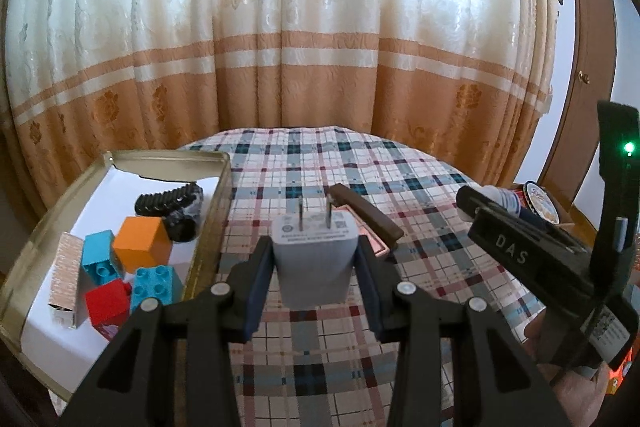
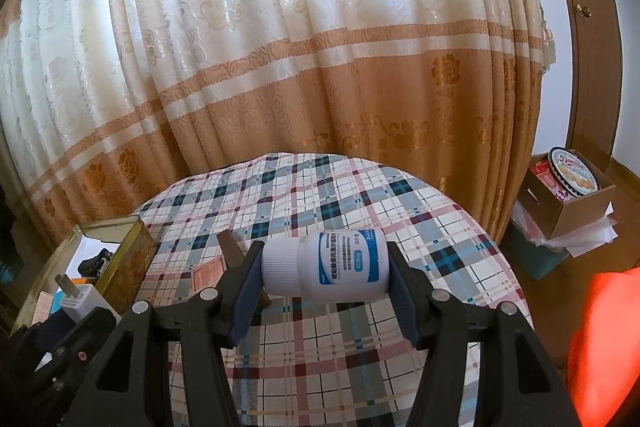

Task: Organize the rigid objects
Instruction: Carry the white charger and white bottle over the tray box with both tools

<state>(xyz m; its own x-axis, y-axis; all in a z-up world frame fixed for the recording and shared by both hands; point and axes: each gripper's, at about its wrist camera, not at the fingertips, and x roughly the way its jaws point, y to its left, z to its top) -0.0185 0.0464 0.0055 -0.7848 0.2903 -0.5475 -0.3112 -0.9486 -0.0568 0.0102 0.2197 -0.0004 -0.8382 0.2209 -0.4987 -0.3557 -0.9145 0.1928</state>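
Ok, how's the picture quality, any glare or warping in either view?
Left wrist view: backlit curtain blows out white, edges bow from fisheye, charger stays sharp. Right wrist view: same curtain glare, table curves, bottle label readable.

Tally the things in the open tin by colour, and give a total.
Seen from the left wrist, inside the tin:
Blue: 2, block and block
Orange: 1, cube
Red: 1, block
Black: 1, ridged item
Pinkish patterned: 1, small box
Total: 6
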